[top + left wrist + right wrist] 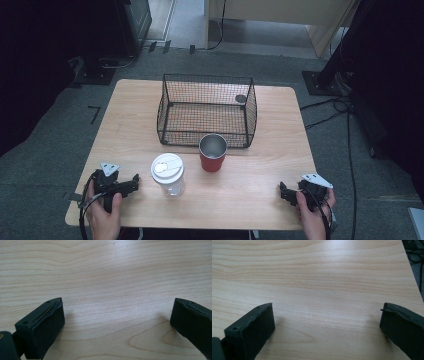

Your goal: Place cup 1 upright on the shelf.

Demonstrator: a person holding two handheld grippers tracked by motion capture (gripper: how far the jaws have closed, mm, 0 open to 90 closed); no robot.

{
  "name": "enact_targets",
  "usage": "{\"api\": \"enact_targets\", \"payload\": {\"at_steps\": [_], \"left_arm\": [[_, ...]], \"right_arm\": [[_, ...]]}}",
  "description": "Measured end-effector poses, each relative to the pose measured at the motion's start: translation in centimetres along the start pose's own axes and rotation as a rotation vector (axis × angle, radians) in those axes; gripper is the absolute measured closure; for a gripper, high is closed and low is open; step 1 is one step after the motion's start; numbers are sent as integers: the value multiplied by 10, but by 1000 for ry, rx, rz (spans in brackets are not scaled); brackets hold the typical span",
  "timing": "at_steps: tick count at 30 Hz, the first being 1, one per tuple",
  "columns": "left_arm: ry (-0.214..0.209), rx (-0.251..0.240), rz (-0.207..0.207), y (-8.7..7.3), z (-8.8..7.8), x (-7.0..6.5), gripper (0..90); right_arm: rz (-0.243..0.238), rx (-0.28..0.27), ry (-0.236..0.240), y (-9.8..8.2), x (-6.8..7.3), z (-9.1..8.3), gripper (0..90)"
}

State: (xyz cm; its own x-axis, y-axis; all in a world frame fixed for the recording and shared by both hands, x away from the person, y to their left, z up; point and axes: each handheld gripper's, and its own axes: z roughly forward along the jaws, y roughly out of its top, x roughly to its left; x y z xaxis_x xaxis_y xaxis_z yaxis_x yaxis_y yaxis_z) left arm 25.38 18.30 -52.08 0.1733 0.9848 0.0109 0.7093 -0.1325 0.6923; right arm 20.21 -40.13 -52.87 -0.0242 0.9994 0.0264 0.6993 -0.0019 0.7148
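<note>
Two hands are seen at the near edge of the wooden table (260, 190), each wrapped around a black gripper that rests low on the tabletop. At the near left corner the left hand (104, 216) holds the left gripper (117, 317), which is pointed toward the right; its jaws are spread wide apart, with bare wood grain between them. At the near right corner the right hand (311, 215) holds the right gripper (327, 320), pointed left — its jaws are likewise set wide apart over bare tabletop, and nothing is gripped.

Just right of the left gripper, a clear cup with a white lid (167, 174) is stood upright. A red cup with a metal interior (212, 152) is stood upright beside it, just in front of the black wire basket (172, 107) at the table's middle — a small dark round object (241, 99) is seen at the basket's far right corner.
</note>
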Motion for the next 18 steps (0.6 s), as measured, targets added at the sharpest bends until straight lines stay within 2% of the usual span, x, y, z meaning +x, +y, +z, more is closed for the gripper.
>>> {"api": "enact_targets", "payload": {"at_steps": [6, 7, 8, 9, 11, 14, 18], "left_arm": [[0, 0, 0, 0, 0, 0, 0], [0, 0, 0, 0, 0, 0, 0], [0, 0, 0, 0, 0, 0, 0], [0, 0, 0, 0, 0, 0, 0], [0, 1, 0, 0, 0, 0, 0], [0, 0, 0, 0, 0, 0, 0], [0, 0, 0, 0, 0, 0, 0]], "right_arm": [[14, -1, -13, -2, 1, -2, 0], [-30, -32, -10, 0, 2, -2, 0], [-30, -32, -10, 0, 2, -2, 0], [-54, -52, -6, 0, 3, -3, 0], [-72, -69, 46, 4, 6, -6, 0], [-74, -76, 51, 6, 8, -9, 0], [-79, -98, 84, 11, 15, -17, 0]]}}
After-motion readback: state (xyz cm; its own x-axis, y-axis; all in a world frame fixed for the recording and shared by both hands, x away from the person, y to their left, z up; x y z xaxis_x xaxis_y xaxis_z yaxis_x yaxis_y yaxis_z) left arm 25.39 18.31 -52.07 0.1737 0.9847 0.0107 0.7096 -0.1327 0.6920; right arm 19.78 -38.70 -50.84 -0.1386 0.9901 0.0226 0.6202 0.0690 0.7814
